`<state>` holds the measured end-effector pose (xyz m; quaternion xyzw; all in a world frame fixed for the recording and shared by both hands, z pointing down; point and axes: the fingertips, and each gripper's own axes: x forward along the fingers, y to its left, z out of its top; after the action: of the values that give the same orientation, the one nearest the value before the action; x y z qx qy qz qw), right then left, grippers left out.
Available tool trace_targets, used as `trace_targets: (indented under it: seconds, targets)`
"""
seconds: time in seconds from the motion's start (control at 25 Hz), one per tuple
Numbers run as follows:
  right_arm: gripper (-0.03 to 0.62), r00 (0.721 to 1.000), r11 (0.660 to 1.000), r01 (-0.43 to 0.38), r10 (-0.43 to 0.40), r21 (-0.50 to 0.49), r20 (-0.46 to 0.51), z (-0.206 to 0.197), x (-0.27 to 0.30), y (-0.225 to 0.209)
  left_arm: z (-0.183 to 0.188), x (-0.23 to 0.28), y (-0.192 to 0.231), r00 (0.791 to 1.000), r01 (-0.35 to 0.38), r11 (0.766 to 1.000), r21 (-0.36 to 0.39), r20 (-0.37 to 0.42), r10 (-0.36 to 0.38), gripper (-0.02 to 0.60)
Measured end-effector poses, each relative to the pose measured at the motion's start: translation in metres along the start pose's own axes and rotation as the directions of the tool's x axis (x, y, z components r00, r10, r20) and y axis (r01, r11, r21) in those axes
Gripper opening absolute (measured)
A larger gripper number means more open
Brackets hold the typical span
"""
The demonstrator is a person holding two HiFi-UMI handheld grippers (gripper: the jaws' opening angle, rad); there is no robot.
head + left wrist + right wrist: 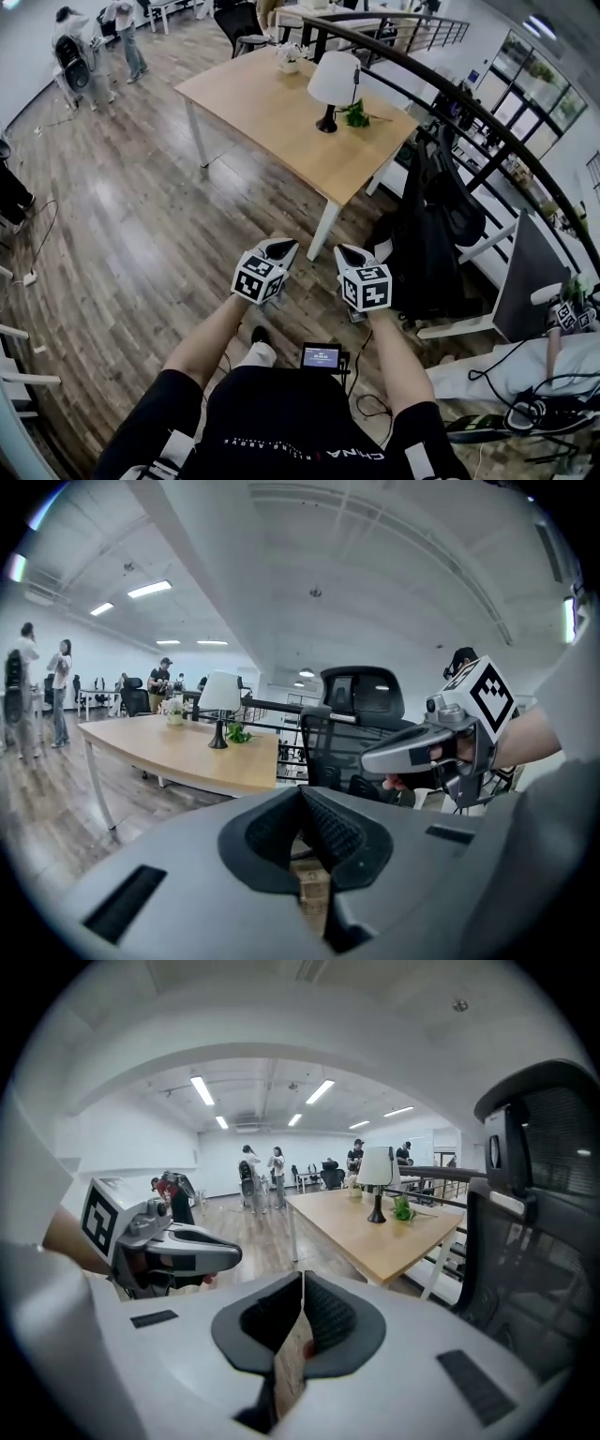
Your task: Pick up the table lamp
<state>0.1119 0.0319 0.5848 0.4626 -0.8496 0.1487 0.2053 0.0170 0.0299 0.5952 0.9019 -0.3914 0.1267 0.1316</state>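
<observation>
The table lamp [333, 82], with a white shade and a black stem and base, stands near the far right edge of a light wooden table [272, 117]. Both grippers are held side by side over the floor, well short of the table and pointing toward it. My left gripper [284, 246] is shut with nothing between its pads. My right gripper [345, 251] is also shut and empty. In the left gripper view the table lamp [219, 705] is small and far off, beyond the closed left gripper [302, 794]. The right gripper view shows the table lamp [377, 1177] far ahead of the closed right gripper [302, 1283].
A green plant sprig [356, 115] lies beside the lamp, and a small flower pot [289, 62] stands at the table's far end. A black office chair hung with dark clothing [427, 234] stands to the right, along a black railing [441, 84]. People stand at the back left [127, 37].
</observation>
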Motion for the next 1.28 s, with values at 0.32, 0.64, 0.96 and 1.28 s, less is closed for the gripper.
trace_targets:
  seconds: [0.32, 0.64, 0.96, 1.28]
  targets:
    - [0.032, 0.999, 0.996, 0.048, -0.047, 0.078, -0.024, 0.057, 0.093, -0.009, 0.027, 0.029, 0.093, 0.993, 0.114, 0.993, 0.005, -0.025, -0.114, 0.020]
    - [0.032, 0.996, 0.995, 0.069, -0.064, 0.076, -0.069, 0.081, 0.146, -0.017, 0.029, 0.050, 0.153, 0.989, 0.139, 0.989, -0.042, -0.042, -0.141, 0.020]
    - [0.032, 0.993, 0.994, 0.093, -0.088, 0.061, -0.081, 0.104, 0.207, -0.058, 0.047, 0.098, 0.191, 0.988, 0.144, 0.989, -0.042, -0.054, -0.146, 0.020]
    - [0.032, 0.998, 0.993, 0.051, -0.047, 0.109, -0.032, 0.164, 0.285, -0.125, 0.101, 0.171, 0.264, 0.994, 0.095, 0.995, -0.027, -0.050, -0.096, 0.020]
